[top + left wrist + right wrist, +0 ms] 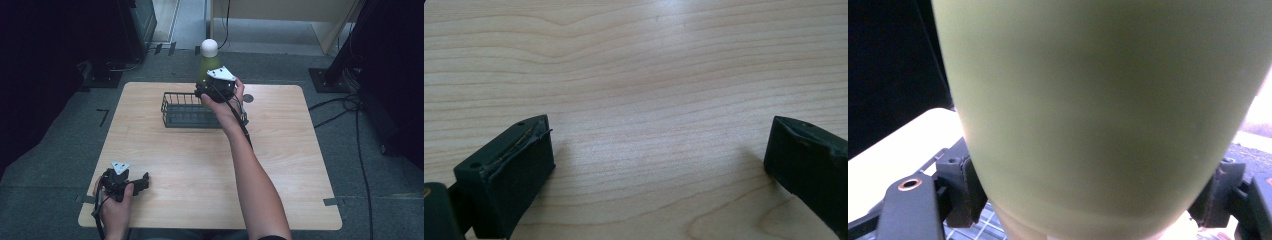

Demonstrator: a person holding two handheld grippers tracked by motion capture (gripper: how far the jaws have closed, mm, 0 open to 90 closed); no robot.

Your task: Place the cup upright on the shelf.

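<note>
– Where's the green bottle (208, 66)?
– Your right claw (214, 90) is clamped on its lower body and holds it upright over the wire basket (186, 111), white cap (209, 47) on top.
– And your left claw (141, 182)?
– It rests near the front-left corner of the tabletop (280, 165), jaws spread wide, nothing between them.

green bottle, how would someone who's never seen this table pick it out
Start at the light wooden table and look to its far side, where a black wire basket sits. At the basket's right end the right gripper is shut on the green bottle, holding it upright above the basket. Its pale green body and round white cap make it the one bright item among black things.
</note>
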